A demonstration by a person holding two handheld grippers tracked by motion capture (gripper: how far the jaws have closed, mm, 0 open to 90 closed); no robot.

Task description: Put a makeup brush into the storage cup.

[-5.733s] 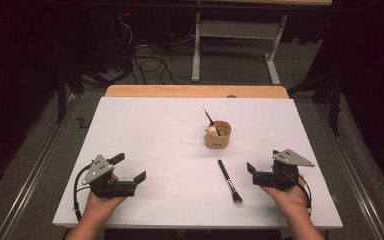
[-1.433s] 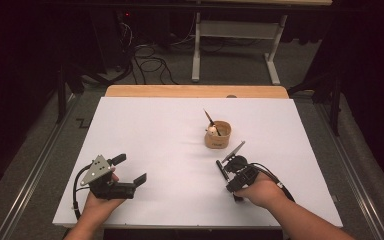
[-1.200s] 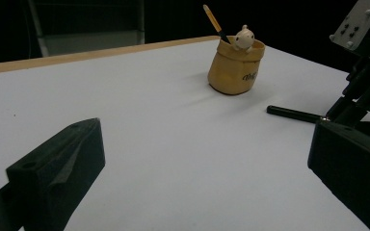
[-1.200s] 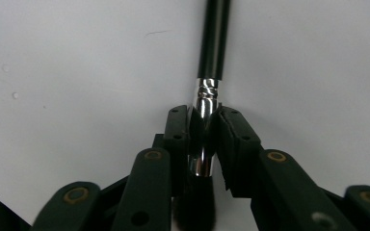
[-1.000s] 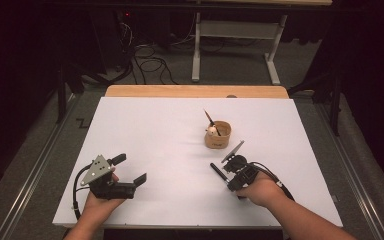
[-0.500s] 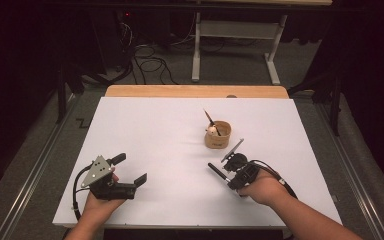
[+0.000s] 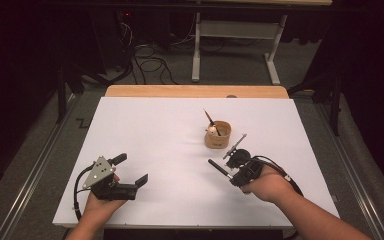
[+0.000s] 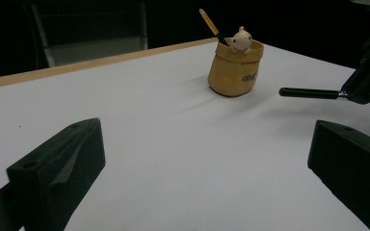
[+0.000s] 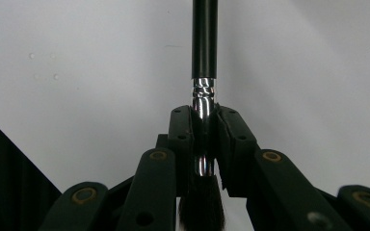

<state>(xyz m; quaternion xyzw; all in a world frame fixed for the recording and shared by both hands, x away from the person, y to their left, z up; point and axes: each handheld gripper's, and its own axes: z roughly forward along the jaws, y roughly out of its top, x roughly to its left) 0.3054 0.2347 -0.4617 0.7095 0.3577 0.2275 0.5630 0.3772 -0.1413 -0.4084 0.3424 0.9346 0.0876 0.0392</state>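
- Right gripper (image 9: 204,130): pinching brush (image 9: 204,38) by its silver ferrule, handle jutting ahead, bristles behind the pads.
- Left gripper (image 8: 207,163): spread wide, nothing between; pot (image 8: 234,67) far ahead.

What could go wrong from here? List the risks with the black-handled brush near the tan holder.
1. The right gripper clamps the black-handled makeup brush on its smooth silver ferrule, a narrow grip, so the brush may slip or swivel.
2. The long handle sticks out toward the small tan sack-shaped holder; a careless swing could tip it.
3. The holder already contains a thin brush and a small cream figure, so insertion may snag.
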